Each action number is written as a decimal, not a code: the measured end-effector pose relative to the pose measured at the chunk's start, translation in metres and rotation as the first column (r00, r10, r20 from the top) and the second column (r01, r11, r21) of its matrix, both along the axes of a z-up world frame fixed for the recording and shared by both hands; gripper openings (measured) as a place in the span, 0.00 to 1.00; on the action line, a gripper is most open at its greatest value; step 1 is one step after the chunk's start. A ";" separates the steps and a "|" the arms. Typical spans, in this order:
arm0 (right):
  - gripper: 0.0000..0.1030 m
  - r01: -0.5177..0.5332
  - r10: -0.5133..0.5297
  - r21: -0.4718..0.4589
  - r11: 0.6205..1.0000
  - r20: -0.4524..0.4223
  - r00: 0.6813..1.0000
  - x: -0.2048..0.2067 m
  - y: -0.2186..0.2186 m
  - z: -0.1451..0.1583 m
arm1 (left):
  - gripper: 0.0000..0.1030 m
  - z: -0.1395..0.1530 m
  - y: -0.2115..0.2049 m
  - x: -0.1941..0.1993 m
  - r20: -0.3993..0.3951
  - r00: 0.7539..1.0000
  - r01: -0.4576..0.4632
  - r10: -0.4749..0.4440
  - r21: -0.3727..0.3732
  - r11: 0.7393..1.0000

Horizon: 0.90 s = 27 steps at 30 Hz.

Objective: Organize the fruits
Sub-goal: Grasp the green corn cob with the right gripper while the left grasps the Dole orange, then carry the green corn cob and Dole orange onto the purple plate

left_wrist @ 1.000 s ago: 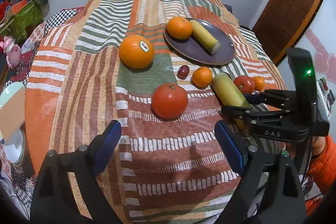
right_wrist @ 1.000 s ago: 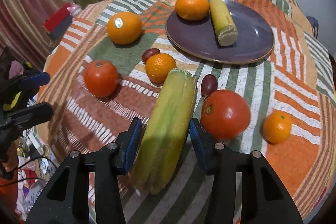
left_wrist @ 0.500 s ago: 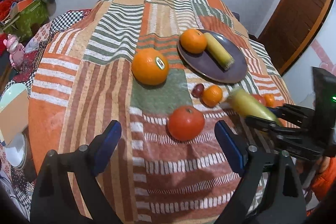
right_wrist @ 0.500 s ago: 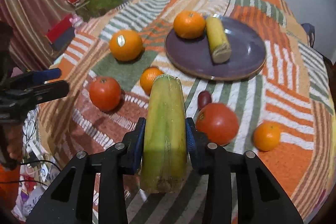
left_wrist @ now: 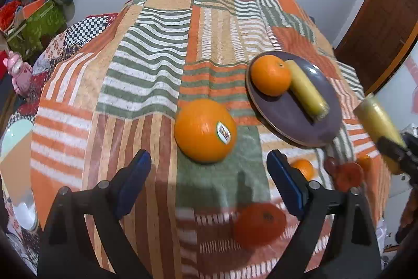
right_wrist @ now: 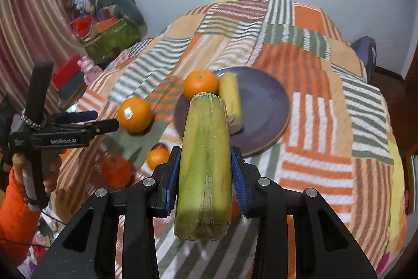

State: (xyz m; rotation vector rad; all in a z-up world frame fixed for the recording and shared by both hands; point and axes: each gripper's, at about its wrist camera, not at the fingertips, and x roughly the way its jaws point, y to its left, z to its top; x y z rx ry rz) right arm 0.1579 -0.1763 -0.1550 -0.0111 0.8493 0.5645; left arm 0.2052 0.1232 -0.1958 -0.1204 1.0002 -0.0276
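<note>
Corn (right_wrist: pixel 205 166), husk still on, is clamped in my right gripper (right_wrist: pixel 206 177), lifted short of the purple plate (right_wrist: pixel 263 106), which already carries a small orange (right_wrist: pixel 200 84) and a second cob (right_wrist: pixel 231 98). Next I must carry it over the plate and lower it. My left gripper (left_wrist: pixel 209 183) gapes wide, empty, before the big orange (left_wrist: pixel 205 131). Striped patchwork cloth (right_wrist: pixel 313 85) covers the bench; clutter sits beyond.

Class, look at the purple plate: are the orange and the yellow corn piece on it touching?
Touching. In the left wrist view the orange presses against the corn on the plate.
</note>
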 end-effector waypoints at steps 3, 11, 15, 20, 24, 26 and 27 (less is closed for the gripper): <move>0.33 0.025 -0.025 0.006 1.000 0.002 1.000 0.013 -0.008 0.001 | 0.84 -0.010 -0.003 0.017 -0.021 1.000 0.002 -0.001 0.027 1.000; 0.33 0.066 -0.066 0.012 0.998 -0.005 0.998 0.041 -0.026 -0.005 | 0.68 -0.035 -0.008 0.046 -0.067 0.998 0.013 -0.008 0.078 0.997; 0.33 0.075 -0.075 0.007 0.997 -0.012 0.997 0.051 -0.031 -0.011 | 0.67 -0.036 -0.010 0.050 -0.047 0.999 0.019 -0.015 0.083 0.996; 0.33 0.079 -0.079 0.009 0.997 -0.016 0.997 0.058 -0.035 -0.013 | 0.66 -0.033 -0.011 0.051 -0.054 0.998 0.017 -0.014 0.070 0.997; 0.33 0.076 -0.076 0.010 0.997 -0.011 0.997 0.063 -0.036 -0.013 | 0.66 -0.029 -0.015 0.051 -0.058 0.998 0.027 -0.025 0.041 0.999; 0.33 0.072 -0.072 0.009 0.997 -0.006 0.997 0.066 -0.037 -0.013 | 0.66 -0.024 -0.021 0.050 -0.047 0.998 0.041 -0.039 0.042 0.998; 0.33 0.071 -0.071 0.009 0.997 -0.005 0.997 0.067 -0.037 -0.012 | 0.66 -0.022 -0.024 0.050 -0.043 0.998 0.045 -0.043 0.042 0.998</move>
